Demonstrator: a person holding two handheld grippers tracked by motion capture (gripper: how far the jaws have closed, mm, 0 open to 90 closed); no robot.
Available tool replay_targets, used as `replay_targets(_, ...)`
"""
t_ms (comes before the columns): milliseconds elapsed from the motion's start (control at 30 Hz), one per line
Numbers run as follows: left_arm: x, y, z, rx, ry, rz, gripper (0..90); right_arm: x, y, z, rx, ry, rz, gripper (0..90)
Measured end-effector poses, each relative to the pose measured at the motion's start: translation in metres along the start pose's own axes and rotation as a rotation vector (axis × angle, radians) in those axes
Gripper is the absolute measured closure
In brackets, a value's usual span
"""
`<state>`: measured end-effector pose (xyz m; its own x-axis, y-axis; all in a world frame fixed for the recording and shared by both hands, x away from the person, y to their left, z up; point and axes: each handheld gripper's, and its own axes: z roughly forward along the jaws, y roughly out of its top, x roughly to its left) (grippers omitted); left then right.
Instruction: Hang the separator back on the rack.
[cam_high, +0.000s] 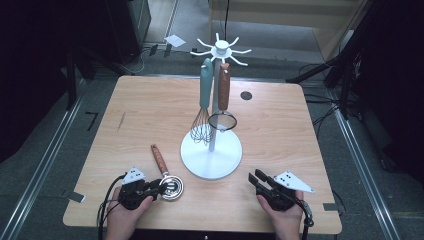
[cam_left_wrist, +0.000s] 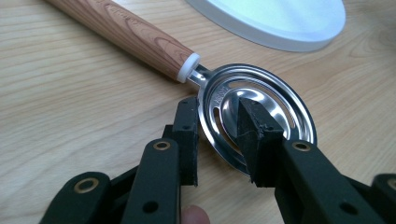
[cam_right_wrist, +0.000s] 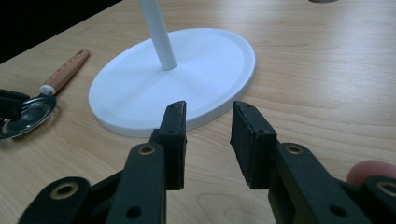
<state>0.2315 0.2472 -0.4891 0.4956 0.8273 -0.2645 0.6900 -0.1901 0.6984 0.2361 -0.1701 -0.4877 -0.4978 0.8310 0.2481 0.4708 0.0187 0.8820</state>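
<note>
A: Where was the strainer (cam_high: 169, 186)?

B: Flat on the table (cam_high: 280, 130), low and left of centre in the high view, its wooden handle (cam_high: 159, 158) running up and left and its metal bowl (cam_left_wrist: 261, 119) just left of the stand (cam_high: 212, 154).

A: And the left gripper (cam_high: 156, 189)?

B: At the bottom left, level with the table, jaws straddling the bowl's rim. In the left gripper view one jaw sat outside the rim and the other inside the bowl. Whether the pads actually pressed the metal, I couldn't tell.

A: The right gripper (cam_high: 254, 176)?

B: Bottom right of the high view, jaws apart with nothing between them. In the right gripper view they pointed at the edge of the stand's white base, near it but not touching.

A: What hung on the stand?

B: A whisk (cam_high: 204, 107) with a teal handle and a sieve (cam_high: 222, 100) with a wooden one, side by side against the pole, near the middle of the frame.
</note>
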Motion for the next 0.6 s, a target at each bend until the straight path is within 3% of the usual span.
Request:
replay_targets(400,-0.024,-0.001,0.014,0.002,-0.065,0.031,66.6,0.021,-0.004,0.009,0.029,0.032,-0.035,68.1)
replay_targets(600,-0.034,-0.001,0.019,0.006,-0.097,0.023,63.2,0.035,-0.005,0.016,0.041,0.06,-0.046,68.1)
